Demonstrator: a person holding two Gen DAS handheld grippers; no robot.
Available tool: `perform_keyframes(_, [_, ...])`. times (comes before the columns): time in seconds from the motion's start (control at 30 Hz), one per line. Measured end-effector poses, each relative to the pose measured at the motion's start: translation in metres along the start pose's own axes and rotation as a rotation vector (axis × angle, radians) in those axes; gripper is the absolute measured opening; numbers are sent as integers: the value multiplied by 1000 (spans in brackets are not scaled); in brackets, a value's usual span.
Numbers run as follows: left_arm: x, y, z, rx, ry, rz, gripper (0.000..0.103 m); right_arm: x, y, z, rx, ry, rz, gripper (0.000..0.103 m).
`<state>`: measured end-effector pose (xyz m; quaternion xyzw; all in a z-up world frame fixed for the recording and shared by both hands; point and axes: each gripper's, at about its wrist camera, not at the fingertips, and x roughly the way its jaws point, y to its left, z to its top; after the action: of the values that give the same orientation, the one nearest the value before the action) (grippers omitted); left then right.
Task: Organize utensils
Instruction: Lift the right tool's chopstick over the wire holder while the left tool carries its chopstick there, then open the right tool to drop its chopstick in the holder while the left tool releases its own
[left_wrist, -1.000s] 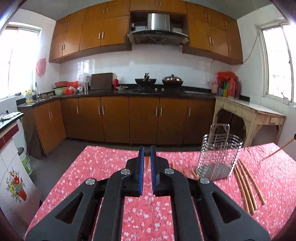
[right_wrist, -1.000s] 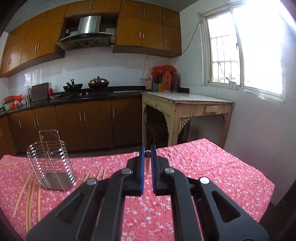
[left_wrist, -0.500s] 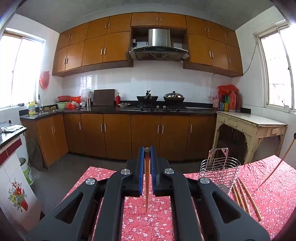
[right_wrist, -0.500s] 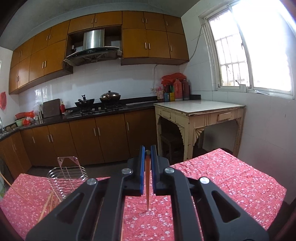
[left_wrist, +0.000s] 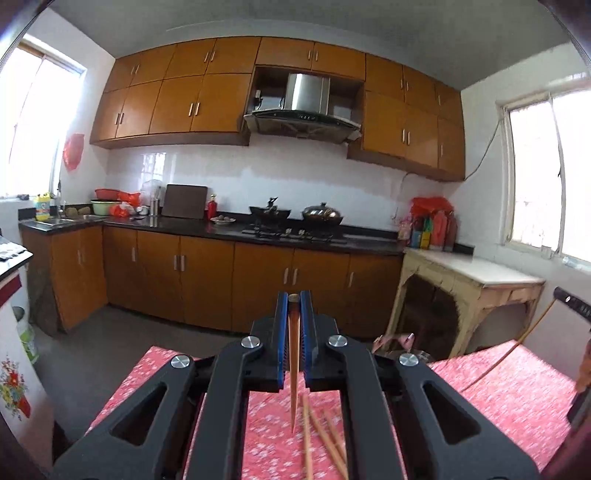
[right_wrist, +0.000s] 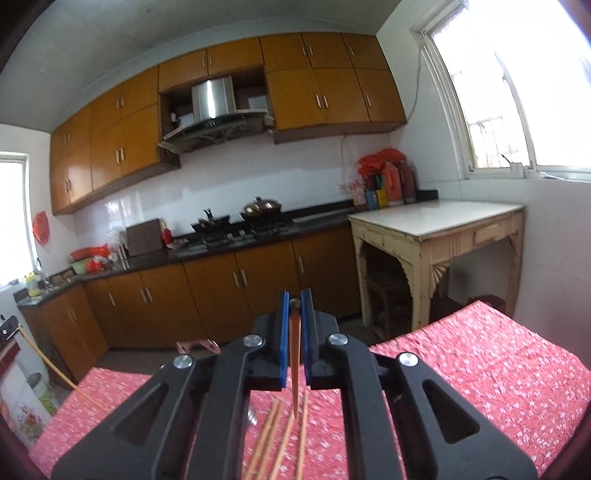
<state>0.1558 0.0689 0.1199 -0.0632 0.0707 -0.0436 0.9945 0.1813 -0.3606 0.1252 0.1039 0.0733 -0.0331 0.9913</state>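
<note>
Each hand-held gripper, left (left_wrist: 294, 302) and right (right_wrist: 294, 301), clamps one chopstick (left_wrist: 293, 369) (right_wrist: 295, 369) hanging upright, thin tip pointing down above the counter (right_wrist: 480, 369).

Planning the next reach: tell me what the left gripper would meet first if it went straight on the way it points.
Probably nothing close. The left gripper, shut on a chopstick, points nearly level past the far edge of the table over open floor; the base cabinets below the counter come first, though depth is unclear.

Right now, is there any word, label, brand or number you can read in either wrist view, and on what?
None legible.
Yellow bottle by the sink: label too blurred to read.
Coloured packages on the pale side table: print too small.
Range hood: front-panel marks unreadable.
</note>
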Motion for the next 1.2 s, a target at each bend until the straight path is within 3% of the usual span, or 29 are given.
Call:
perform_keyframes(0.2, [5, -18, 44, -38, -60, -53, 6, -9, 35, 44, -43, -100, 68, 7])
perform_keyframes(0.4, [30, -47, 70, -58, -82, -97, 7, 15, 67, 64, -52, -87, 142, 7])
perform_keyframes(0.7, [94, -83, 48, -60, 25, -104, 7, 85, 96, 46, -81, 47, 176, 7])
perform_keyframes(1.03, [140, -90, 19, -24, 93, -39, 7, 159, 90, 5, -49, 233, 195, 7])
perform_keyframes(1.2, [155, -90, 13, -19, 142, -32, 7, 174, 87, -4, -65, 241, 161, 9])
